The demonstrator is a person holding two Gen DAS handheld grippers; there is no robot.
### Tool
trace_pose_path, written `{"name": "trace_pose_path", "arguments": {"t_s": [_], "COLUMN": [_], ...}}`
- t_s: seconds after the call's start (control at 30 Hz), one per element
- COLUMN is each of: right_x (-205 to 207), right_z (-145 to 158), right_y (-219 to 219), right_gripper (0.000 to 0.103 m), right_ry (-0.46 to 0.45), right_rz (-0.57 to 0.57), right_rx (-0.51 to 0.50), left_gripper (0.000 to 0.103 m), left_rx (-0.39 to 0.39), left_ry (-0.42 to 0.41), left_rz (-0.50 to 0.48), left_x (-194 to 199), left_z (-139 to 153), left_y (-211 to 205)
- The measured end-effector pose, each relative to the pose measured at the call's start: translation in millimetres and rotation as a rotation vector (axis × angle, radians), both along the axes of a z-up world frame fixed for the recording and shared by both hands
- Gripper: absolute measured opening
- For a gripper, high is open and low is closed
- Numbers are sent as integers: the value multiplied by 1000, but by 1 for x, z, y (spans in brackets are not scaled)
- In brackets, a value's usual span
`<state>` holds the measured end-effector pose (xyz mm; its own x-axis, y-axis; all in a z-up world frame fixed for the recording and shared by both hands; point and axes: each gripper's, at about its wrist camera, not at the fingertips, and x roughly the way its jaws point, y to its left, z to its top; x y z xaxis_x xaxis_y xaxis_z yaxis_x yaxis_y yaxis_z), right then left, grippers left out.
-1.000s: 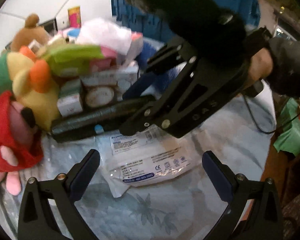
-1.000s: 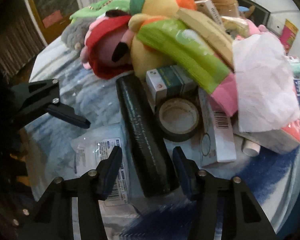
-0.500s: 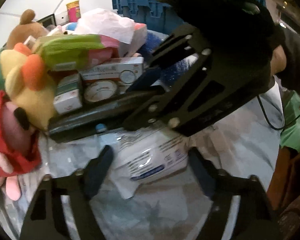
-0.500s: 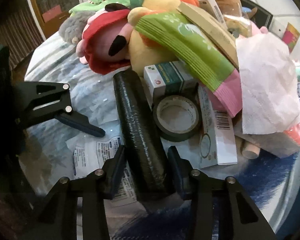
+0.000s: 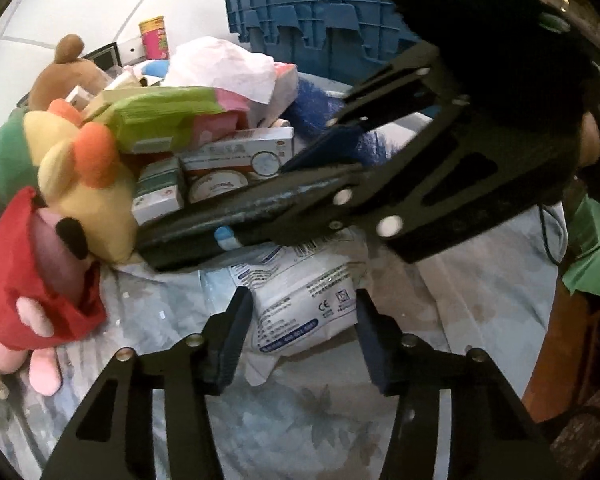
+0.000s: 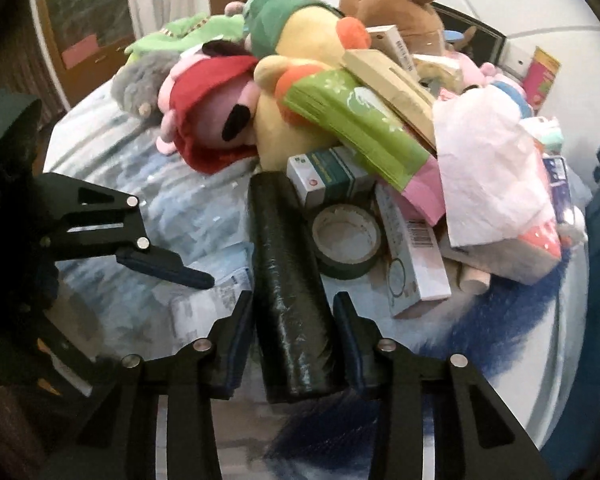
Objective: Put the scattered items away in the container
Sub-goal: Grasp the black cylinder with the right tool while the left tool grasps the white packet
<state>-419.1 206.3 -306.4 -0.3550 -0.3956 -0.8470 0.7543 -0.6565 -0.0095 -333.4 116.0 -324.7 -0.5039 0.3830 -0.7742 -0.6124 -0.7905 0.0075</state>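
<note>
A black plastic roll lies on the blue flowered cloth; it also shows in the left wrist view. My right gripper is shut on the roll's near end, fingers on both sides. A white sealed packet with blue print lies beside the roll. My left gripper has its fingers closed against the packet's two sides. The blue crate stands behind the pile. The right gripper's body fills the upper right of the left wrist view.
A pile of plush toys, a green tissue pack, medicine boxes, a tape roll, a white tissue sheet and a blue fluffy thing covers the table's far side. A green bag hangs at right.
My left gripper moved forward and closed its fingers onto the white packet. My right gripper narrowed onto the black roll and advanced slightly along it.
</note>
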Motion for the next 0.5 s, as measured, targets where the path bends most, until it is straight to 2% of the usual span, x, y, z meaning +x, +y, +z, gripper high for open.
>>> {"name": "trace_pose_path", "arguments": {"t_s": [0.27,0.5], "right_x": [16,30], "right_z": [25,59], "right_y": [7,9], "right_gripper": [36,32], "right_ry": [18,79], "right_rz": [-103,-183], "right_rx": [-68,-95], "left_gripper": [42,42], "left_rx": [12,23], "left_ry": [24,60], "left_rz": [51,60], "left_x": [-1,8], "left_z": [7,26], "left_y": [-21,-38]}}
